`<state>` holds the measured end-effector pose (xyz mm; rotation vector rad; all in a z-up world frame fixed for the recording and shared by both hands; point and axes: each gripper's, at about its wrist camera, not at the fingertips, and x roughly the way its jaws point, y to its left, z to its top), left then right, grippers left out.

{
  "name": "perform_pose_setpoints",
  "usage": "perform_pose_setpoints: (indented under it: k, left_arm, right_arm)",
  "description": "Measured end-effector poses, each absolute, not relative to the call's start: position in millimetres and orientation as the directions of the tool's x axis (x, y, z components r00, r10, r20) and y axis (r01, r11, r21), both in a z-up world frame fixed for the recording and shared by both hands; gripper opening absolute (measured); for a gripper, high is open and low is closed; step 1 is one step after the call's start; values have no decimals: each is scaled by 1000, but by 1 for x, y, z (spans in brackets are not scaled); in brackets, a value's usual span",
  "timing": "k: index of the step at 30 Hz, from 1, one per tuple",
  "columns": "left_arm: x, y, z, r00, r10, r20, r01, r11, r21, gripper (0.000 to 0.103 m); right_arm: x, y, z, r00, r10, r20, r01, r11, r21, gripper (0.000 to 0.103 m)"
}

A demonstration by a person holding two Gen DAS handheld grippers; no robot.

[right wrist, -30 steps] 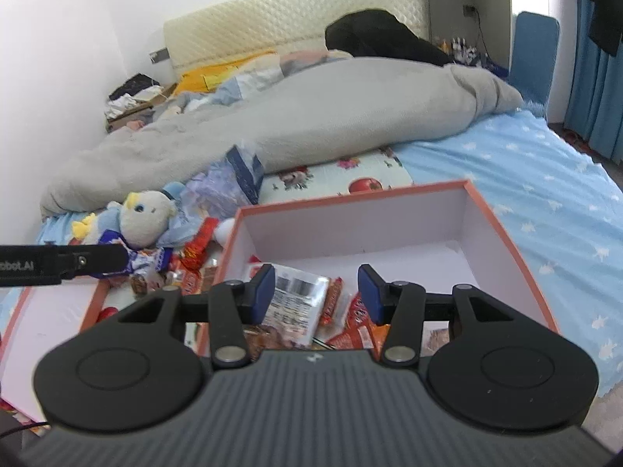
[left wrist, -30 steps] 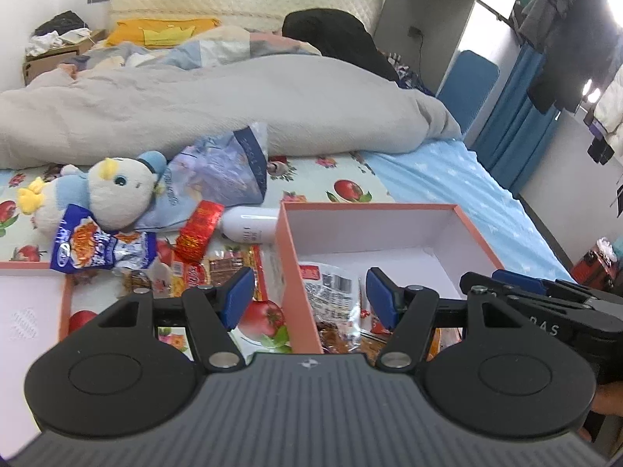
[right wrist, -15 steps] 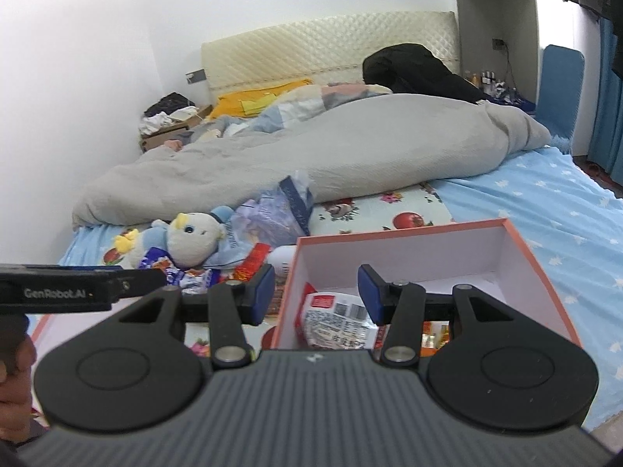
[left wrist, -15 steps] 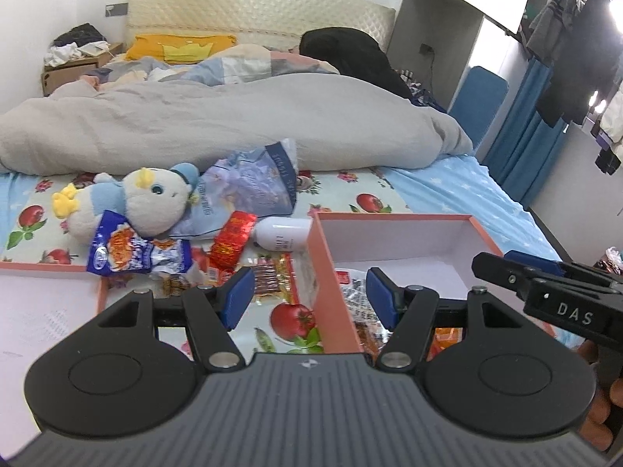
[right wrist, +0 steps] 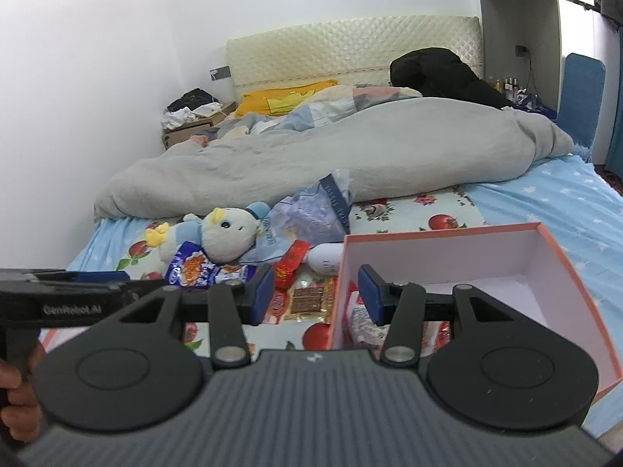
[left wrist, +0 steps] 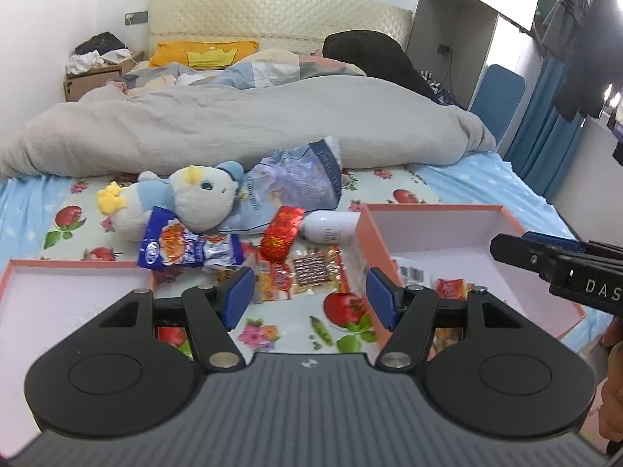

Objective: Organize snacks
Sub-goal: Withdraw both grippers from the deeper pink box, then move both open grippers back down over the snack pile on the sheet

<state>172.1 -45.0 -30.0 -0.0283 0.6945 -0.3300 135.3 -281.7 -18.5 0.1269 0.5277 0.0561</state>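
Left wrist view: a shallow orange-rimmed cardboard lid (left wrist: 78,268) is seen at far left, then a crinkly blue foil snack bag (left wrist: 187,247) lying against one plush duck (left wrist: 187,202), a glossy red packet (left wrist: 281,232), flat clear-wrapped bars (left wrist: 311,270) and a smooth white bottle (left wrist: 331,226) on the fruit-print sheet (left wrist: 296,330), and one orange-edged box (left wrist: 459,229) with wrapped snacks (left wrist: 447,286) inside at right. Two grippers are counted. The left gripper (left wrist: 309,295) is held wide apart and empty over the sheet, and the right gripper (right wrist: 313,292) is likewise spread wide, nothing gripped, straddling the box's near wall.
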Motion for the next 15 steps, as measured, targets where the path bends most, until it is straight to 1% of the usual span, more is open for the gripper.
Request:
perform_pose_setpoints:
  k: [6, 10, 15]
  left_arm:
    - [168, -27, -39, 713, -312, -628, 294, 946, -135, 69]
    - [162, -14, -47, 712, -310, -630, 298, 946, -129, 69]
    - [155, 0, -66, 686, -330, -649, 295, 941, -166, 69]
  right_arm:
    - [130, -260, -38, 844, 79, -531, -12, 992, 129, 50]
    - [121, -253, -52, 843, 69, -533, 23, 986, 165, 50]
    - [110, -244, -69, 833, 40, -552, 50, 988, 148, 50]
